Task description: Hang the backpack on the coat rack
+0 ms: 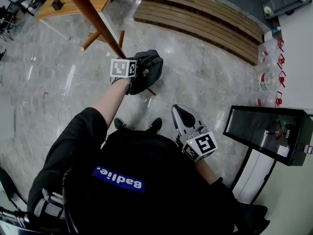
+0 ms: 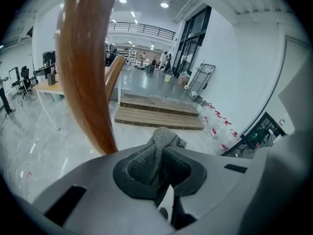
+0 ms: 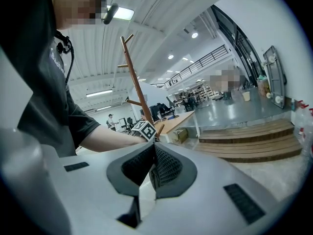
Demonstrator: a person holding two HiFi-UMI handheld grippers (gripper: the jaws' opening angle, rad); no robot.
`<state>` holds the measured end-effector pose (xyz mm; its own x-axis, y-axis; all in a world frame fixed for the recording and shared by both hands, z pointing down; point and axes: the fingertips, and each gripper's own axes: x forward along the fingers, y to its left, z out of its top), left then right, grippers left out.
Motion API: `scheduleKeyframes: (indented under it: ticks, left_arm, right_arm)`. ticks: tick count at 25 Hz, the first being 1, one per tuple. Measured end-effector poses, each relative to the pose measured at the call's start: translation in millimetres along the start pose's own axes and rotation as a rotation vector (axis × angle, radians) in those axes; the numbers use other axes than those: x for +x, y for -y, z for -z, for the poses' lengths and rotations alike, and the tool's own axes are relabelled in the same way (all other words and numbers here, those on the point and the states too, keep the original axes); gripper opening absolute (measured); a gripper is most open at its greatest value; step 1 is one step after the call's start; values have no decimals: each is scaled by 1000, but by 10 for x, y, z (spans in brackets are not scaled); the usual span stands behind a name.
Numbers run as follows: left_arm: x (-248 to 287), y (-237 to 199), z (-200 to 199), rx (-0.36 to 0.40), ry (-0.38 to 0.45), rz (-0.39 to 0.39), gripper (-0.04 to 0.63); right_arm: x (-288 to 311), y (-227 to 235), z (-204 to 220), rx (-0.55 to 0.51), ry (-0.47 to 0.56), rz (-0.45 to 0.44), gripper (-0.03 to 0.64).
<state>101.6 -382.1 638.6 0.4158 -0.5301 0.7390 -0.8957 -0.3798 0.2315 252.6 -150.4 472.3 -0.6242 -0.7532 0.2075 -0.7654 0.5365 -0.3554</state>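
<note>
Gripping strap (image 2: 161, 140) of half-hidden backpack (image 1: 150, 68), left gripper (image 2: 164, 169); right gripper (image 3: 152, 168) pinched together, empty.

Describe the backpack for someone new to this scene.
Find the slanting brown coat rack pole above the grey floor. Beside its lower part hangs the backpack, gripped by its grey loop in the left gripper. Unlike the wooden rack and steps nearby, it is soft dark fabric.
</note>
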Motion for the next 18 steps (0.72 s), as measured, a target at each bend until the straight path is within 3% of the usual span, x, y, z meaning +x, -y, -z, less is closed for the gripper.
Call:
scheduleKeyframes:
  ticks: [14, 18]
  left_arm:
    - [122, -225, 186, -77, 36, -45, 51]
    - [135, -425, 332, -83, 7, -102, 51]
  right_arm:
    - [-46, 105, 74, -2, -55, 13, 5]
    - [-18, 56, 99, -5, -72, 9, 5]
